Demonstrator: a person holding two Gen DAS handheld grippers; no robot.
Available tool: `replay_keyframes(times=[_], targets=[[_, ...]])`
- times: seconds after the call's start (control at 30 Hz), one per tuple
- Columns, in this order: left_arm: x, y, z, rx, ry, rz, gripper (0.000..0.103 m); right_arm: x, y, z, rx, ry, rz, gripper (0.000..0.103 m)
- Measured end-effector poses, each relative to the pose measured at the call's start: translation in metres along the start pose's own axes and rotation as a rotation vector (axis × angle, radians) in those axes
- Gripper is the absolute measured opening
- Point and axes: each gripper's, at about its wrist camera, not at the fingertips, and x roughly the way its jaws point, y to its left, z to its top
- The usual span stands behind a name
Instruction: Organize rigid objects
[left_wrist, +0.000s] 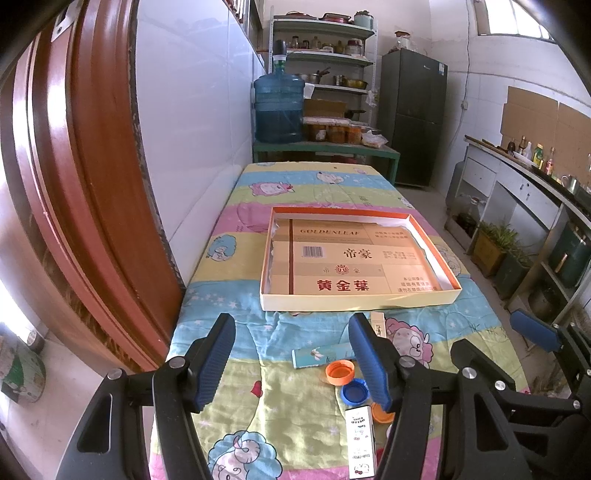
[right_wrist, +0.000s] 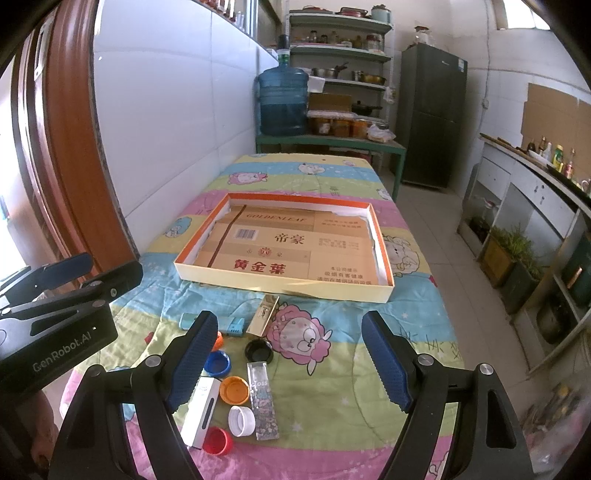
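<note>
A shallow cardboard tray (left_wrist: 354, 301) (right_wrist: 280, 286) with an orange rim lies on the cartoon-print cloth, lined with printed card. In front of it lie several small items: a teal box (left_wrist: 317, 356) (right_wrist: 232, 325), a gold box (right_wrist: 263, 314), orange (left_wrist: 340, 371) (right_wrist: 234, 389), blue (left_wrist: 354, 391) (right_wrist: 218, 362), black (right_wrist: 259, 350), white (right_wrist: 242, 420) and red (right_wrist: 218, 439) caps, a white box (left_wrist: 360, 439) (right_wrist: 203, 410) and a glittery box (right_wrist: 263, 400). My left gripper (left_wrist: 291, 360) is open and empty above the cloth. My right gripper (right_wrist: 290, 363) is open and empty over the caps.
A wooden door frame (left_wrist: 74, 184) and a white tiled wall (left_wrist: 192, 129) run along the left. A green bench with a water jug (left_wrist: 279, 107) and jars stands beyond the table. A fridge (left_wrist: 413, 118), shelves and a counter (left_wrist: 535, 177) line the back and right.
</note>
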Motion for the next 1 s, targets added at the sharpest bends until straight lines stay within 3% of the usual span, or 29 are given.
replay_keyframes(times=[0.53,0.8,1.0], targets=[[0.017,0.002,-0.002,-0.022,0.05,-0.035,0.064,0.024,-0.003,0.002,-0.008,0.045,-0.002,0.081],[0.048,0.028,-0.001,-0.019,0.094,-0.089,0.064,0.044,-0.007,0.002,0.002,0.091,-0.007,0.081],[0.07,0.036,-0.011,0.045,0.144,-0.177,0.062,0.056,-0.01,-0.001,0.007,0.121,-0.002,0.081]])
